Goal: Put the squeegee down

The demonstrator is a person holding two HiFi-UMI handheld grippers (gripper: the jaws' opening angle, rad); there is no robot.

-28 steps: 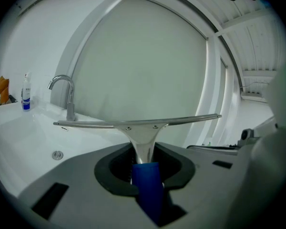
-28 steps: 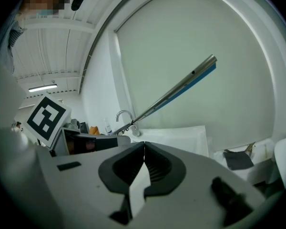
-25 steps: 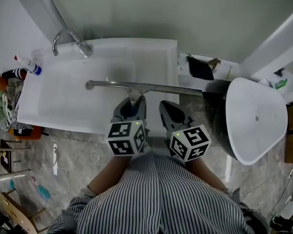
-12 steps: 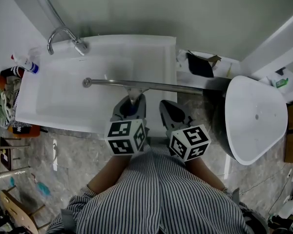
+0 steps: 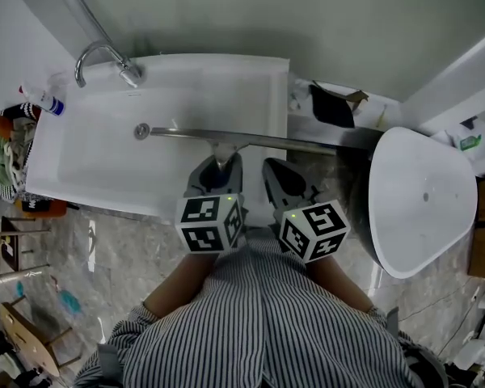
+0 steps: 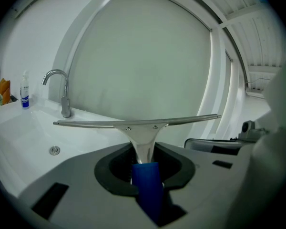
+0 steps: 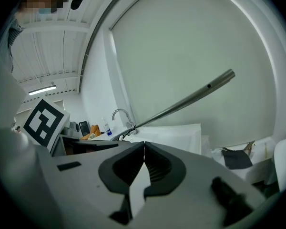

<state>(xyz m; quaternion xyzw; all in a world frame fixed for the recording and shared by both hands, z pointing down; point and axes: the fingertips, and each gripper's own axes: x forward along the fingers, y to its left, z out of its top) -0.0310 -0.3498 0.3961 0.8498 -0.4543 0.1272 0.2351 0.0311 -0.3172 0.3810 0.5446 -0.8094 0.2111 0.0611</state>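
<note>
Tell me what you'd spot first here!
The long shiny squeegee is held out over the white sink. The left gripper grips its blue handle. Beside it, the right gripper is shut and holds nothing.

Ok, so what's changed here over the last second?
Hardly anything. The view has drifted slightly, sink and squeegee shifting together. The left gripper still clamps the squeegee by its blue handle, blade over the sink; nothing was let go. The right gripper stays shut and empty beside it.
</note>
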